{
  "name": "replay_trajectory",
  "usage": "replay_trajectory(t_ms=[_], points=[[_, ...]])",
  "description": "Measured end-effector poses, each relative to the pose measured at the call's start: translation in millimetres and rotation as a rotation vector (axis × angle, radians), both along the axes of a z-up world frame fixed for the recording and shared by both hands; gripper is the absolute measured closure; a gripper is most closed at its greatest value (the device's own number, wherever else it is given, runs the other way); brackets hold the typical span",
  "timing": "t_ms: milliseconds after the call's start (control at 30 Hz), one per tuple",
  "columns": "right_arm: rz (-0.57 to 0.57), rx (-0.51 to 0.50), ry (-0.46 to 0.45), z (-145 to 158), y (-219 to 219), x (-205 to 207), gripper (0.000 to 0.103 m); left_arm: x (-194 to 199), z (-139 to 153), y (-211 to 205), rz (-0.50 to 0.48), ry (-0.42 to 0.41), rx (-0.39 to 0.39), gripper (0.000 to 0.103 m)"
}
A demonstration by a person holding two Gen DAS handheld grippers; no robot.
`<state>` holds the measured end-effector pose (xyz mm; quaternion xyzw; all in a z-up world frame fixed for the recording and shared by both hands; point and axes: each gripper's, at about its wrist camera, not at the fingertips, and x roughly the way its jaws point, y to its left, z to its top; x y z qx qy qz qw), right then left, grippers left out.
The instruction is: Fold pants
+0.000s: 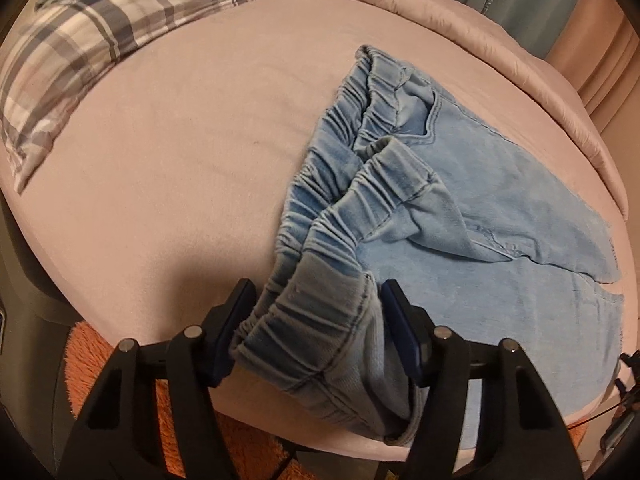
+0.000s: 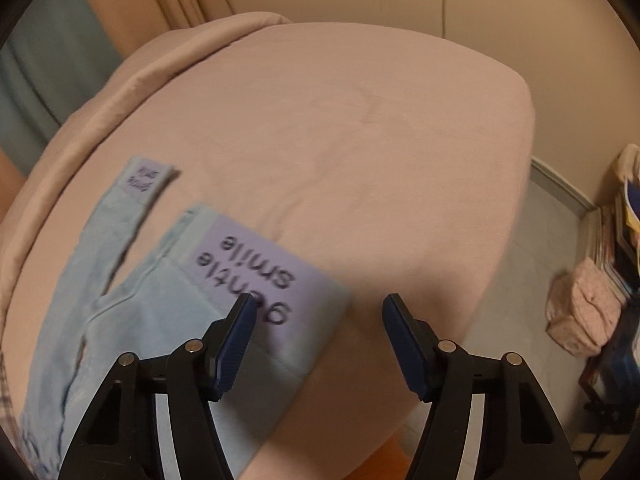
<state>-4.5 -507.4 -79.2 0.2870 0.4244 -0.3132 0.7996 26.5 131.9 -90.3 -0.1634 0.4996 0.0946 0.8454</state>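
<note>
Light blue denim pants [image 1: 460,208] lie flat on the pink bed [image 1: 180,160], elastic waistband towards me, part of it folded over. My left gripper [image 1: 316,300] is open, its fingers straddling the near corner of the waistband [image 1: 312,320] at the bed's edge, the cloth bunched between them. In the right wrist view the pants [image 2: 140,320] show both legs, each cuff with a lilac patch [image 2: 260,268] reading "gentle smile". My right gripper [image 2: 318,316] is open and empty, over the near cuff's outer edge, left finger above the patch.
A plaid pillow [image 1: 92,40] lies at the bed's far left. A folded pink quilt [image 1: 500,40] runs along the far edge. An orange fluffy rug [image 1: 104,364] is on the floor below. A pink bag [image 2: 588,312] and stacked items stand on the floor to the right.
</note>
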Motion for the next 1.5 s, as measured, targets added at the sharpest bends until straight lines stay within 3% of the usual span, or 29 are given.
replay_trajectory(t_ms=[233, 467, 567, 633, 700, 767, 900, 967, 1033, 1200, 1500], points=[[-0.016, 0.025, -0.004, -1.8, -5.2, -11.2, 0.035, 2.5, -0.8, 1.2, 0.001, -0.005, -0.001, 0.042], [-0.04, 0.059, -0.029, -4.1, -12.1, -21.3, 0.037, 5.3, -1.2, 6.0, 0.004, -0.034, -0.019, 0.054], [-0.017, 0.087, -0.06, -4.8, -10.5, -20.5, 0.047, 4.9, -0.1, 3.8, 0.005, -0.035, -0.015, 0.057], [0.016, 0.093, -0.068, -3.6, -8.1, -14.7, 0.062, 5.1, 1.5, 3.4, 0.012, -0.042, -0.02, 0.06], [0.05, 0.087, -0.065, -0.7, -5.2, -4.9, 0.089, 3.7, 5.0, 4.5, 0.028, -0.06, -0.037, 0.063], [0.046, 0.035, -0.049, 7.3, -1.4, -1.8, 0.093, 1.9, 9.6, 4.3, 0.032, -0.069, -0.032, 0.064], [0.008, -0.026, -0.136, 35.9, 7.7, -22.9, 0.095, -2.7, 14.8, -1.3, -0.001, -0.043, 0.04, 0.064], [-0.02, -0.066, -0.134, 42.0, 8.3, -35.2, 0.095, -3.5, 10.3, -0.1, -0.005, -0.031, 0.041, 0.064], [-0.014, -0.043, -0.138, 34.6, 2.6, -42.5, 0.095, -0.9, 0.0, 6.6, 0.011, 0.003, 0.011, 0.063], [-0.014, 0.013, -0.043, -6.8, -8.3, -35.2, 0.095, 1.8, -4.1, 2.5, 0.025, 0.014, 0.044, 0.061], [-0.008, -0.088, 0.036, -7.6, 1.2, -23.5, 0.096, -1.9, -4.6, 1.2, 0.049, 0.018, 0.049, 0.052]])
